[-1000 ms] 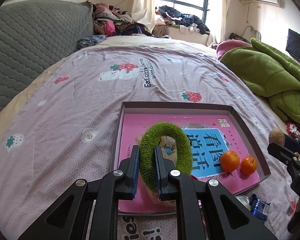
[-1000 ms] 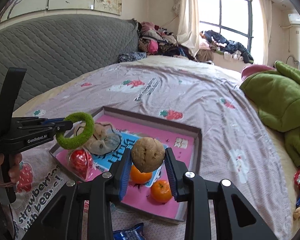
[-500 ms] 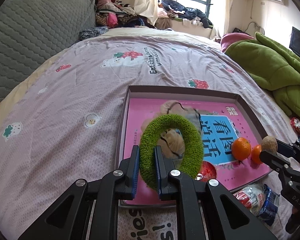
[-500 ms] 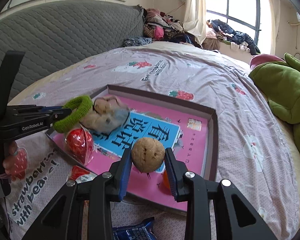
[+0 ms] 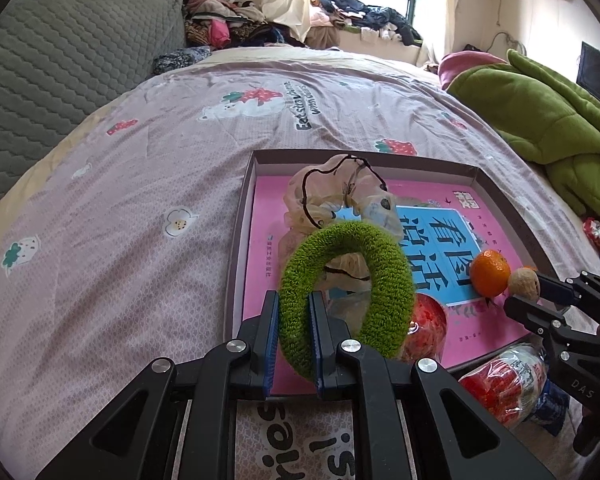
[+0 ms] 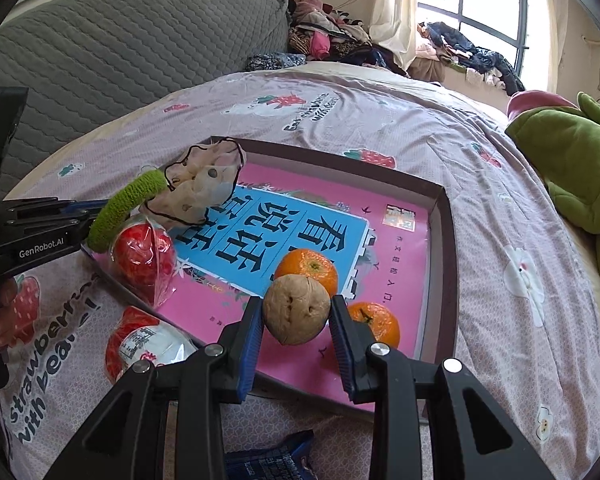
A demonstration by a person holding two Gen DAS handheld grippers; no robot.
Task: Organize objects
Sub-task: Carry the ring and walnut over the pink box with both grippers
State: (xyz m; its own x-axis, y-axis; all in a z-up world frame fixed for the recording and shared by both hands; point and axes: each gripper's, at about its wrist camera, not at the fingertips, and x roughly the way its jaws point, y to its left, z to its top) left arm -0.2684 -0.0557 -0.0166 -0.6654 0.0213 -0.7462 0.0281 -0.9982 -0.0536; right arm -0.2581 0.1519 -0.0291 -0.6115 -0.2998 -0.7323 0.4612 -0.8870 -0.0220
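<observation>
Walnut (image 6: 296,309) is clamped between the blue pads of the right gripper (image 6: 297,322) and hangs above the near right corner of the tray (image 6: 444,248), just in front of two oranges: the farther orange (image 6: 309,267) shows directly behind it and the nearer orange (image 6: 376,322) sits just to its right, partly hidden by the right finger. Free pink tray floor lies below and to the left of the walnut, toward the blue printed panel. The right gripper points forward and downward at a moderate slope, jaws level side to side, so a descent along its line would carry the walnut close to the oranges; a release point slightly left of them appears safer. The left gripper (image 5: 293,322) is clenched on the near arc of the green ring (image 5: 346,292), which stands nearly upright with its opening facing the camera, above the tray's near left portion. Directly beyond the ring lies a beige frilled cloth (image 5: 336,196), and a red wrapped ball (image 6: 142,254) rests below it at the tray's near edge. The left gripper also slopes downward. Judged from position, each hand is nearer its own side of the tray, well apart from the other.
</observation>
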